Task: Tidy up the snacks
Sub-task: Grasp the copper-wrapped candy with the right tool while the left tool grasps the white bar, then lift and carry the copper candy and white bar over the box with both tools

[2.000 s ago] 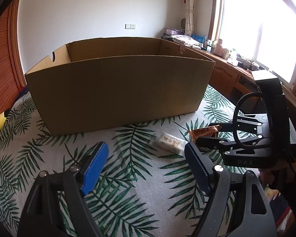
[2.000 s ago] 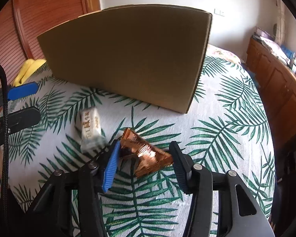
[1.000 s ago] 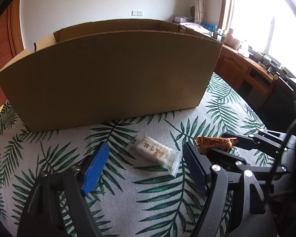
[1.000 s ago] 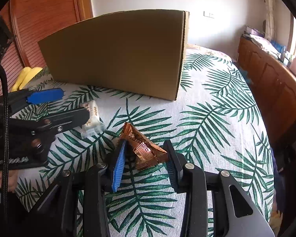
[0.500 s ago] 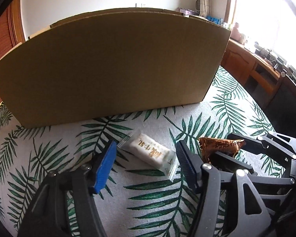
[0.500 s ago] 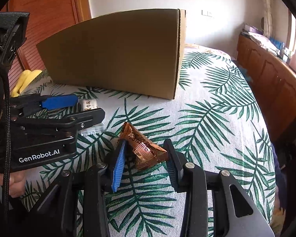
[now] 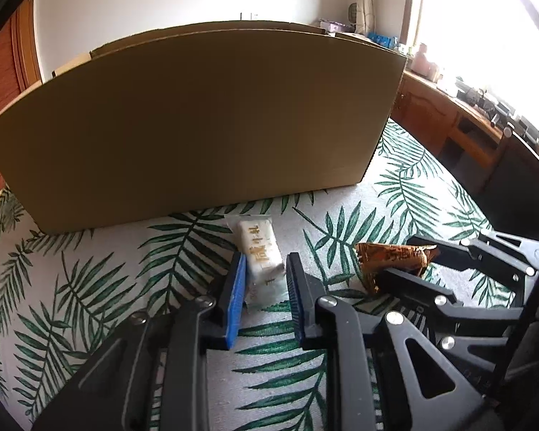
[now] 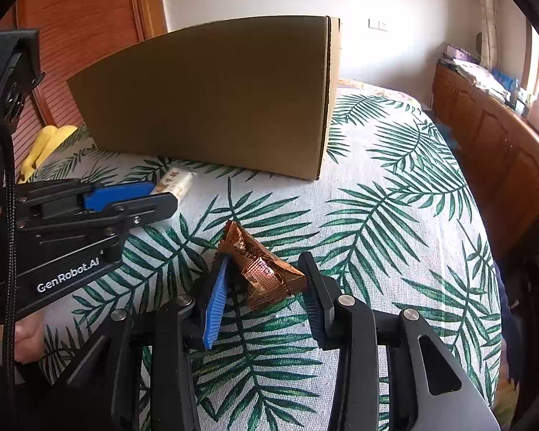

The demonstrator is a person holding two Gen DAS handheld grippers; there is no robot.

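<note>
Left wrist view: I'm pinching the white snack pack [image 7: 262, 256] lengthwise in my left gripper [image 7: 264, 289], my right gripper [image 8: 266, 287] is squeezing the copper wrapper [image 8: 260, 269], and the cardboard box [image 7: 197, 125] is sitting straight ahead on the leafy cloth [image 7: 90, 287]

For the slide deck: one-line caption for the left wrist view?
Left gripper closed on white wrapped snack before cardboard box.

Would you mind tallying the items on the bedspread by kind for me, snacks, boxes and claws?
Snacks: 2, a white packet in the left claw and a brown packet in the right claw.
Boxes: 1, a cardboard box.
Claws: 2.
Total: 5.
</note>
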